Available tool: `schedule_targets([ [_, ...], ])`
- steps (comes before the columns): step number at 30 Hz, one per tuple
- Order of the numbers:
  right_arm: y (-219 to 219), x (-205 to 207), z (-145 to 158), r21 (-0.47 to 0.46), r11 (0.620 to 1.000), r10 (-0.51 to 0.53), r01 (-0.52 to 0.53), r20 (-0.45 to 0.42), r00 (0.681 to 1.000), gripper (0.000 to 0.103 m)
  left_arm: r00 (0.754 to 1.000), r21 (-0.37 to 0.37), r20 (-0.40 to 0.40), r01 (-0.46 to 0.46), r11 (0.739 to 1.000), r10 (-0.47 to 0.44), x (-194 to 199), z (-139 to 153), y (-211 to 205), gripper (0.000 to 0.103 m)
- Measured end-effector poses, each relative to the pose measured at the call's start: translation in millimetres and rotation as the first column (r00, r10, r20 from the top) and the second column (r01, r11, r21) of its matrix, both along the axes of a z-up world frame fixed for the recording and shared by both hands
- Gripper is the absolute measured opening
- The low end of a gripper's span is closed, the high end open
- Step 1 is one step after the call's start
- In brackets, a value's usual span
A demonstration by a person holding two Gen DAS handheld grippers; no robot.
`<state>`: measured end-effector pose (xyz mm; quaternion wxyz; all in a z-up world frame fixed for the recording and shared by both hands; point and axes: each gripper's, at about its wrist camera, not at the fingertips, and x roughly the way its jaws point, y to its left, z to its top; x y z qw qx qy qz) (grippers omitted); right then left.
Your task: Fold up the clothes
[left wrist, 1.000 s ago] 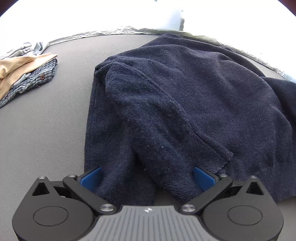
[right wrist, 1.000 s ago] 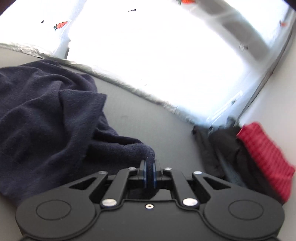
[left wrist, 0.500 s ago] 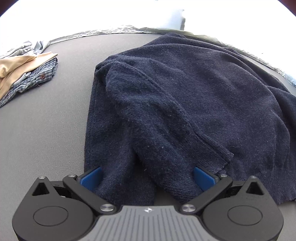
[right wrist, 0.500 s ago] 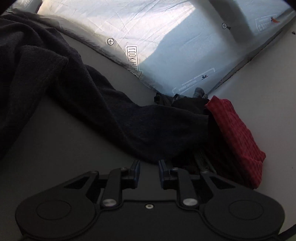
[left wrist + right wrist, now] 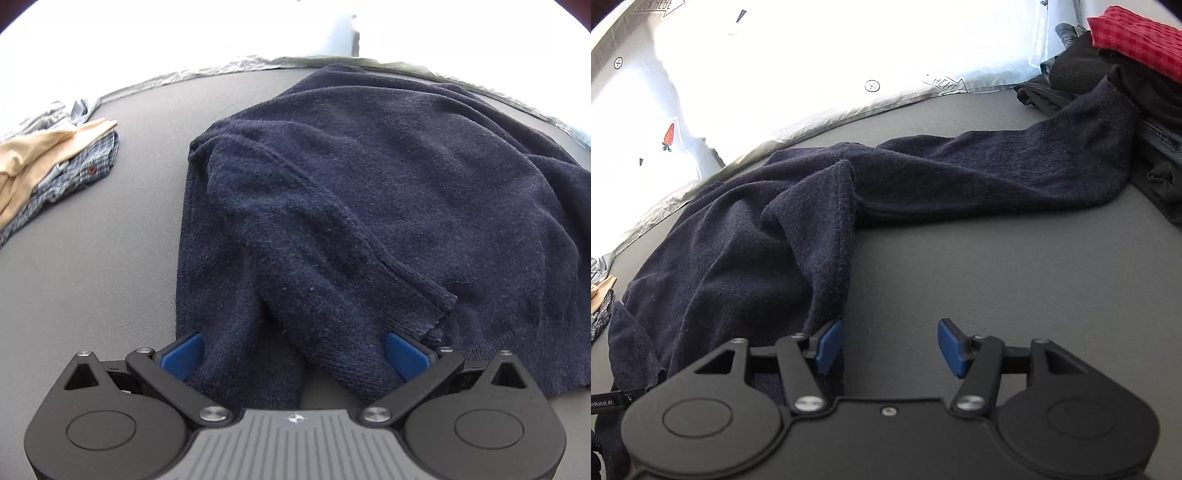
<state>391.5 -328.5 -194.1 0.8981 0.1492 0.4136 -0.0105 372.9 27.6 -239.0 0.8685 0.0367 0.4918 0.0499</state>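
Observation:
A navy knit sweater (image 5: 369,192) lies spread on the grey surface (image 5: 92,258), one sleeve folded across its body. My left gripper (image 5: 294,354) is open, its blue pads on either side of the sweater's near hem and sleeve cuff. In the right wrist view the sweater (image 5: 746,236) has its other sleeve (image 5: 1034,162) stretched out to the right, its cuff resting against a dark clothes pile. My right gripper (image 5: 888,345) is open and empty over bare surface, its left pad beside the sweater's edge.
A tan garment on a checked shirt (image 5: 48,173) lies at far left. A pile of dark clothes (image 5: 1126,96) topped by a red checked cloth (image 5: 1137,33) sits at far right. A white printed sheet (image 5: 812,74) borders the back edge.
My right gripper has let go of the sleeve, opened wide and pulled back; the sleeve now lies stretched to the right. The left gripper has stayed still and open.

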Motion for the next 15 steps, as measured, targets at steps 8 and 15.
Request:
schedule_targets([
  [8, -5.9, -1.2, 4.6, 0.122, 0.992, 0.032, -0.039, 0.052, 0.998, 0.073, 0.949, 0.092, 0.088, 0.294, 0.951, -0.302, -15.2, 8.9, -50.5, 0.103],
  [15, 8.2, -1.0, -1.4, 0.083, 0.994, 0.074, -0.076, 0.022, 0.997, 0.075, 0.97, 0.272, 0.091, 0.194, 0.942, -0.226, -10.9, -1.9, -52.0, 0.103],
])
